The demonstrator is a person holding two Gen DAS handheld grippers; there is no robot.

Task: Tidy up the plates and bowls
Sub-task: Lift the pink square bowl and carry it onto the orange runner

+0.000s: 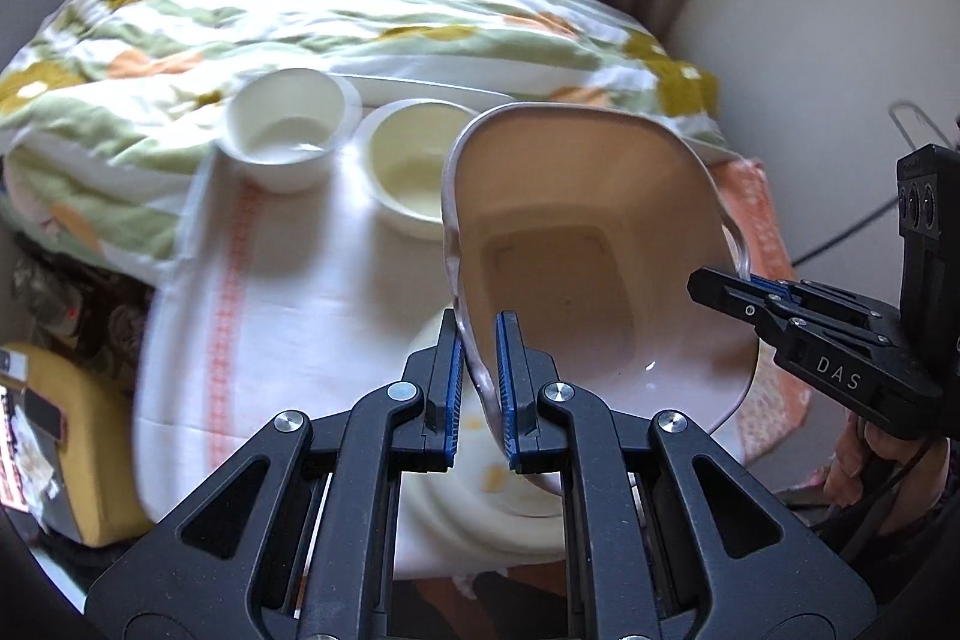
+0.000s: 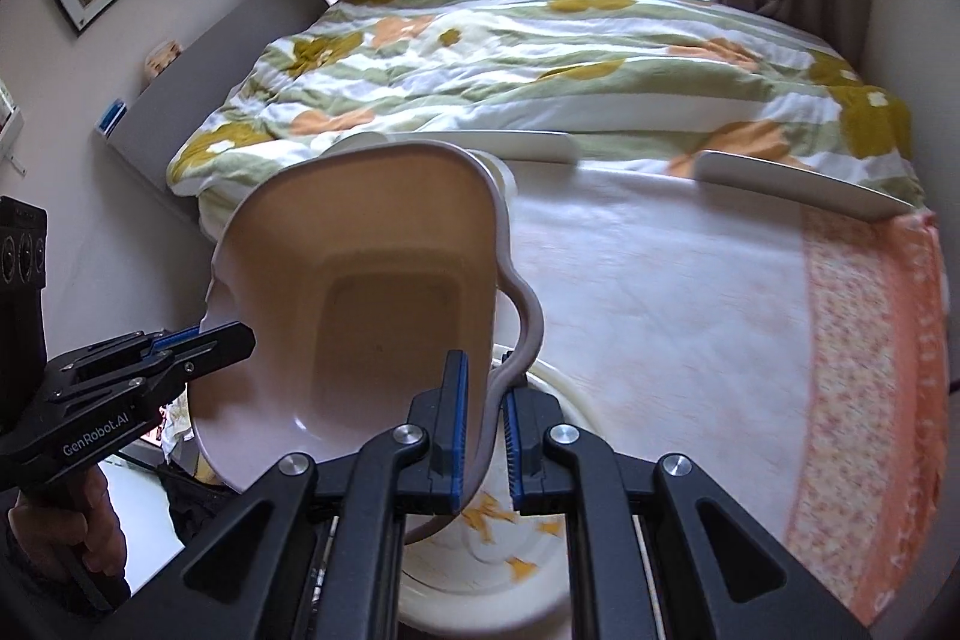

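A large pinkish-beige dish with a wavy rim (image 1: 576, 232) hangs tilted above the table, held from both sides. My left gripper (image 1: 478, 325) is shut on its left rim. My right gripper (image 2: 485, 367) is shut on the opposite rim of the dish (image 2: 372, 280), and also shows in the left wrist view (image 1: 720, 283). The left gripper (image 2: 237, 334) appears at the left of the right wrist view. Under the dish sits a white plate (image 2: 564, 400) holding a bowl with orange marks (image 2: 498, 526). Farther back stand a white bowl (image 1: 288, 124) and a cream bowl (image 1: 414, 160).
A white cloth with an orange border (image 2: 690, 310) covers the table. Two flat white plates (image 2: 522, 145) (image 2: 804, 184) lie along its far edge. Behind them is a bed with a flowered duvet (image 2: 510, 58), then curtains. A yellow seat (image 1: 78, 436) stands at the table's left.
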